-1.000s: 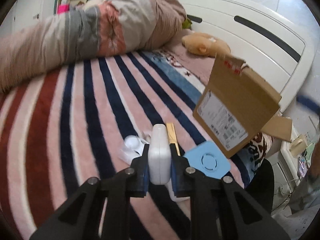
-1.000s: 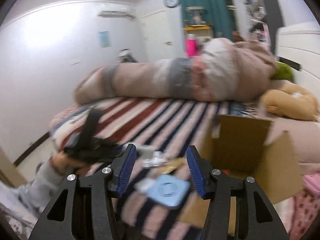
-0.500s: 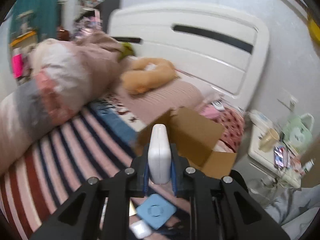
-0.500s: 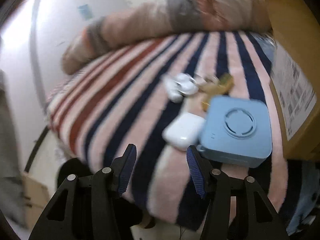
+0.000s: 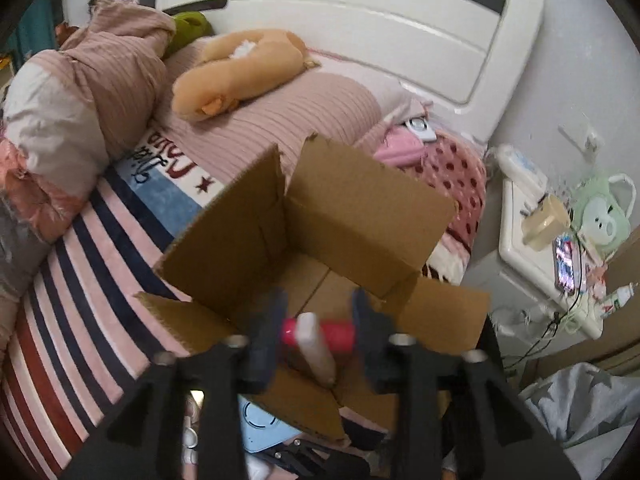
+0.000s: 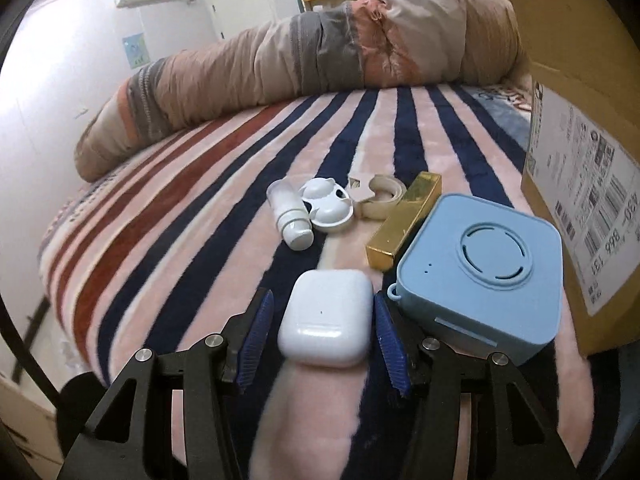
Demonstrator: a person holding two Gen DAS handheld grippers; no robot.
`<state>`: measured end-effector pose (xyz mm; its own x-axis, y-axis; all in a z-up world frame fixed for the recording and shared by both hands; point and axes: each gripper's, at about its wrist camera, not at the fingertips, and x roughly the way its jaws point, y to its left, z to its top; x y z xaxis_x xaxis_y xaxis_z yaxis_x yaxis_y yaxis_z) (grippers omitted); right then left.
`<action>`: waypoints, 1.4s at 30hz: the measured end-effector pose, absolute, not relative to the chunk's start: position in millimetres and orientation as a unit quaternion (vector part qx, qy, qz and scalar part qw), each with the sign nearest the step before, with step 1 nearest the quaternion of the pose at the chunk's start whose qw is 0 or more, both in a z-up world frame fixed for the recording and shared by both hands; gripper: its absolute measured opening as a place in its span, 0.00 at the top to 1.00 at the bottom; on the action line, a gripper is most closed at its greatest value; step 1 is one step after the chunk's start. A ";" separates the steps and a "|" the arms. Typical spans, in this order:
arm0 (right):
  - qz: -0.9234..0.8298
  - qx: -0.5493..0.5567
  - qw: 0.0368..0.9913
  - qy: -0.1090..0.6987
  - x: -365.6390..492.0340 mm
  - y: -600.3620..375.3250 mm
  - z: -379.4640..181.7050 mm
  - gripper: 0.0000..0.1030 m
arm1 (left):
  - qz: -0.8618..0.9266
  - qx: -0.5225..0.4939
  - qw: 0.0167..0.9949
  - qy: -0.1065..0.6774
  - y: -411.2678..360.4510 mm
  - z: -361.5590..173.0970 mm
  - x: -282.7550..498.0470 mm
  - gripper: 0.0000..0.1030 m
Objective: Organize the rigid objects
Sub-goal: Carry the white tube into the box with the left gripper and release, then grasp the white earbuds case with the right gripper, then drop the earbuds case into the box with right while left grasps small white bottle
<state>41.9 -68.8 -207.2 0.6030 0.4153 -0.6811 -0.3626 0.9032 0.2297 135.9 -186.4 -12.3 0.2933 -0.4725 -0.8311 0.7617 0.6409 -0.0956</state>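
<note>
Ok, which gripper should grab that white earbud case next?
Right. The right gripper is open with its jaws either side of the white earbud case on the striped blanket. The left gripper hangs open over the cardboard box.

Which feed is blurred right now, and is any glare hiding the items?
Left wrist view: left gripper fingers and the white case over the cardboard box are motion-smeared. Right wrist view: sharp; earbud case clear, glare only on the far wall.
</note>
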 end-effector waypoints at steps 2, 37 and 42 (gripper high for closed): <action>0.212 0.016 0.899 0.383 42.0 -62.8 -207.8 0.54 | -0.379 0.146 0.803 0.436 -170.1 -4.1 136.3 0.44; 0.149 -0.029 0.891 0.428 84.8 -259.7 -74.6 0.61 | -0.221 0.106 0.852 0.463 30.3 -196.3 139.6 0.30; 0.149 -0.022 0.902 0.404 72.3 -255.2 -66.7 0.52 | -0.228 0.089 0.855 0.458 31.4 -191.9 136.1 0.40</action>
<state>72.3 -255.2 -66.7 0.6291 0.2501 -0.7360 -0.2861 0.9548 0.0799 136.1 31.4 -191.9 0.4770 -0.3086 -0.8229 0.4721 0.8798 -0.0563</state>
